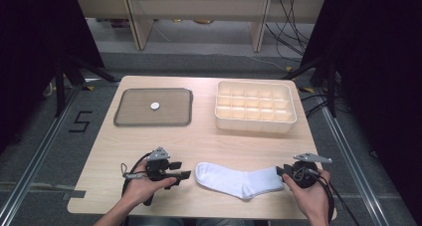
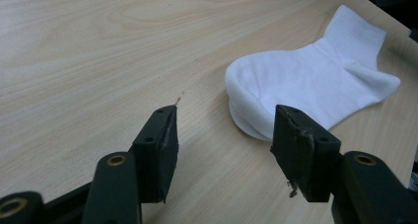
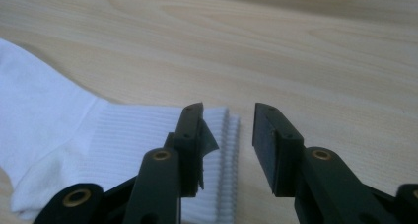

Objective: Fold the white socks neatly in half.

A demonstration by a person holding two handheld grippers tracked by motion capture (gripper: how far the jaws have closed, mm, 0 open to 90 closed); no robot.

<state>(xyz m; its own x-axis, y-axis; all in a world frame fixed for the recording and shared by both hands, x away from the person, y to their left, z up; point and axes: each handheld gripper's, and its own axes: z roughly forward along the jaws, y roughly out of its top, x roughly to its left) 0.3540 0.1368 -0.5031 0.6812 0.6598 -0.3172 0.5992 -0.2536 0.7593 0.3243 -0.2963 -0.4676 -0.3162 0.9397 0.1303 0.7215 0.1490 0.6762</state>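
A white ankle sock (image 1: 239,180) lies flat near the table's front edge, toe to the left and ribbed cuff to the right. My left gripper (image 1: 186,174) rests just left of the toe, its jaws open. In the left gripper view the gripper (image 2: 224,115) has bare wood between its jaws, and the sock's (image 2: 315,81) toe lies just beyond the right jaw. My right gripper (image 1: 278,172) is at the cuff end. In the right gripper view the gripper (image 3: 229,110) stands open, the sock's (image 3: 74,125) cuff edge lying in the gap, not pinched.
A dark flat tray (image 1: 129,111) at the back left holds a small white disc (image 1: 155,106). At the back right stands a cream box (image 1: 256,125) divided into several compartments. The table's front edge is close below both hands.
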